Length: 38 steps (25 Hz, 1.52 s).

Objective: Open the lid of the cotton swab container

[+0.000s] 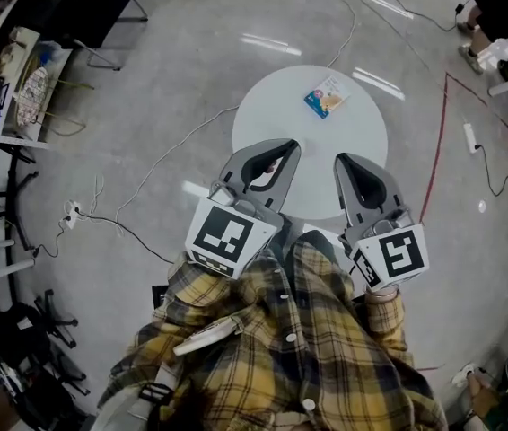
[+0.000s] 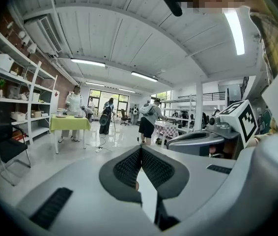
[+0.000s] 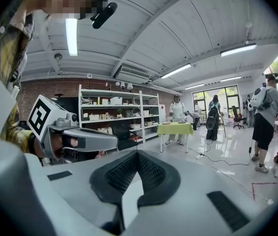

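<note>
A small, colourful cotton swab container lies on the far part of a round white table. My left gripper hangs over the table's near edge, shut, with nothing between its jaws. Beside it my right gripper is also shut and holds nothing. Both stop well short of the container. In the left gripper view the shut left gripper points out into the room, with the right gripper's body to its right. In the right gripper view the shut right gripper points level, with the left gripper's body to its left. Neither gripper view shows the container.
Cables and a power strip lie on the grey floor left of the table. A red line runs along the floor on the right. Shelves and stands line the left side. Several people and a green-covered table stand across the room.
</note>
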{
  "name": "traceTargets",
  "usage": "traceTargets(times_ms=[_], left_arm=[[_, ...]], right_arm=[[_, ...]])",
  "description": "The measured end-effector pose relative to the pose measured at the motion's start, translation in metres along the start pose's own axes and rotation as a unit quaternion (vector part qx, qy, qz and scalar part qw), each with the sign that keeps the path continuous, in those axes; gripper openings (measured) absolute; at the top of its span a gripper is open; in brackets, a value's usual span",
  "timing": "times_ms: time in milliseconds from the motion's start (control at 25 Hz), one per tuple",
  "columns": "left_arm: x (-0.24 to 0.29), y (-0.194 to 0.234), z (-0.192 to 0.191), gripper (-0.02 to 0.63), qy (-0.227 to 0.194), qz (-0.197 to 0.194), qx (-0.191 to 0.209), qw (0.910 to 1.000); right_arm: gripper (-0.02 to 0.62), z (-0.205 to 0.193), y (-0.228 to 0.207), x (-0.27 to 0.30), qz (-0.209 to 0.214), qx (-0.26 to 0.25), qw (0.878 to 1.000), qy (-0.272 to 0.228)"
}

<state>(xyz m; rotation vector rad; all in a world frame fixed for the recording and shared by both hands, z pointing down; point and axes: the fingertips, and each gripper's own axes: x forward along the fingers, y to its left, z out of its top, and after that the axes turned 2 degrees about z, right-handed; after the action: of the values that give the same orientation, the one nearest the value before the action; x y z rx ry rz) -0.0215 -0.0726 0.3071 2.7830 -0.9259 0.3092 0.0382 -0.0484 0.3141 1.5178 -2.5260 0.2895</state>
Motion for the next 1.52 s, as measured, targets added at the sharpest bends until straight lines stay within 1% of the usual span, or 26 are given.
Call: traceTargets(times_ms=[120,240,600,800,1040,1240,1360,1520], left_arm=[[0.01,-0.002,-0.003,0.019,0.006,0.001,-0.005,1.0],[0.017,-0.003,-0.003,0.018,0.006,0.011,-0.008,0.9999],[0.033,-0.002,0.003,0.019,0.0,0.036,-0.017,0.9992],[0.032,0.006,-0.005,0.018,0.007,0.038,-0.018,0.9991],[0.03,0.014,-0.021,0.02,0.016,0.032,-0.036,0.9987],[0.035,0.02,-0.037,0.02,0.03,0.024,-0.043,0.9983],[0.036,0.028,-0.052,0.021,0.042,0.023,-0.054,0.9974],[0.039,0.04,-0.076,0.022,0.063,0.024,-0.058,0.996]], right_arm=[[0.015,-0.003,-0.01,-0.001,0.001,0.005,1.0,0.006],[0.015,-0.006,-0.018,-0.002,0.012,0.01,1.0,0.008],[0.015,0.0,-0.036,0.004,0.042,0.001,0.999,0.013],[0.015,-0.002,-0.031,0.013,0.05,0.003,0.999,0.016],[0.015,-0.008,-0.029,0.019,0.053,0.005,0.998,0.028],[0.015,-0.018,-0.033,0.026,0.054,0.007,0.998,0.04],[0.015,-0.023,-0.031,0.032,0.054,0.009,0.997,0.047],[0.015,-0.031,-0.03,0.04,0.052,0.014,0.997,0.053]])
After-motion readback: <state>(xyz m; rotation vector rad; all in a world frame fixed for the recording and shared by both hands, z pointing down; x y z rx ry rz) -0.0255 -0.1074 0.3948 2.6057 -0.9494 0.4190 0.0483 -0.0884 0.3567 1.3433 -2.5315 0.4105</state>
